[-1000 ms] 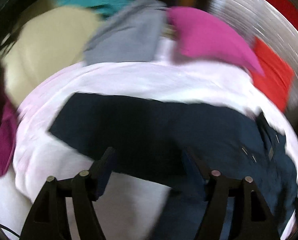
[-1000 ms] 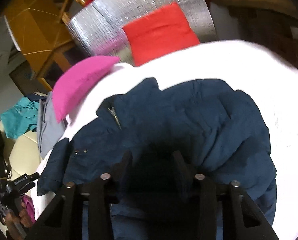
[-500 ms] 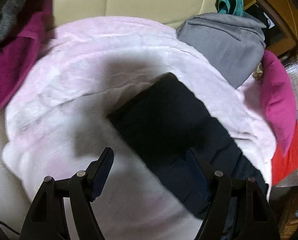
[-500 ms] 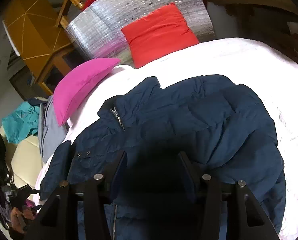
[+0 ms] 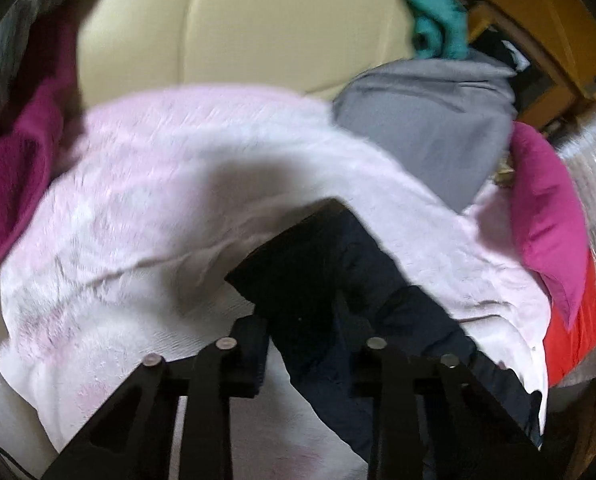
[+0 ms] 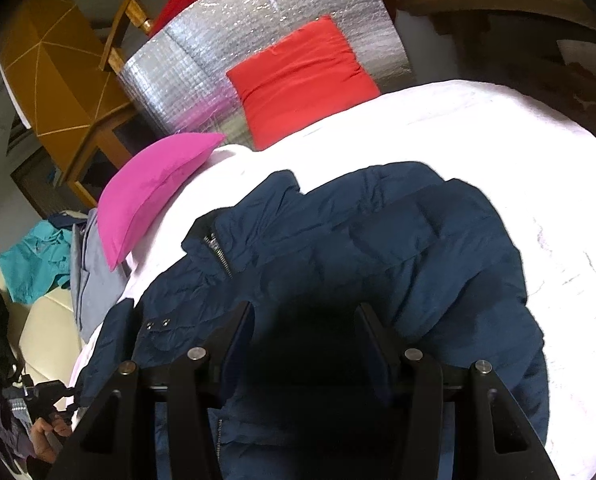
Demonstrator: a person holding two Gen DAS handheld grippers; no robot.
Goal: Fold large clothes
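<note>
Left wrist view: left gripper at 6 o'clock, over the pale pink blanket. The navy jacket sleeve runs from frame centre down toward 5 o'clock, its squared cuff end at centre. The jaws have just been closing, and the sleeve lies between them. Frame is blurred; the fingers appear to press on the fabric, so I read this as a grasp on the sleeve, with some doubt. Grey folded garment at 2 o'clock, teal garment at 1 o'clock, magenta pillow at 3 o'clock with a red pillow just below it. Cream sofa cushion at 12 o'clock; maroon knit at 9 o'clock.

Right wrist view: right gripper at 6 o'clock, jaws parted partway, dark jacket fabric between them. Shadow hides the pads; cannot tell whether they clamp it. The navy puffer jacket lies spread across the blanket, filling the centre, collar and zip toward 10 o'clock. Magenta pillow at 10 o'clock, red pillow at 12 o'clock against a silver foil panel. A person's hand on the other tool shows at 8 o'clock.
</note>
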